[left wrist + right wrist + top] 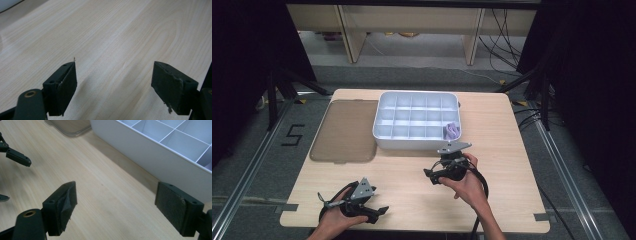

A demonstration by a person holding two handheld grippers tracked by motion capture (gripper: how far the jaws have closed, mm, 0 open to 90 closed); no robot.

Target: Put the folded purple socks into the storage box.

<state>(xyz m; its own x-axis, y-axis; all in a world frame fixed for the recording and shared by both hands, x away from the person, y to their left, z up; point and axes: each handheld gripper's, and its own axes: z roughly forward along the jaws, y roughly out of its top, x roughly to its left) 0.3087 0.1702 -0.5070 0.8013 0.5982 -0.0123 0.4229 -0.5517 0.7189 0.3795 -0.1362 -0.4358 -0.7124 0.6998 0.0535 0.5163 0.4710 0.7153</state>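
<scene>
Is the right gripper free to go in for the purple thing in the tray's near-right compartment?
Probably yes. The right gripper is open and empty just in front of the tray, whose lid lies aside, leaving the purple item uncovered.

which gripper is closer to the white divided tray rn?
Right. The right gripper sits just in front of the white divided tray, near its front-right corner. The left gripper is back by the table's near edge, well clear of the tray. Both open.

table (512, 165): pale matt wood grain | tray (384, 137): smooth white plastic | lid (343, 131): translucent smoky plastic (slightly glossy)
</scene>
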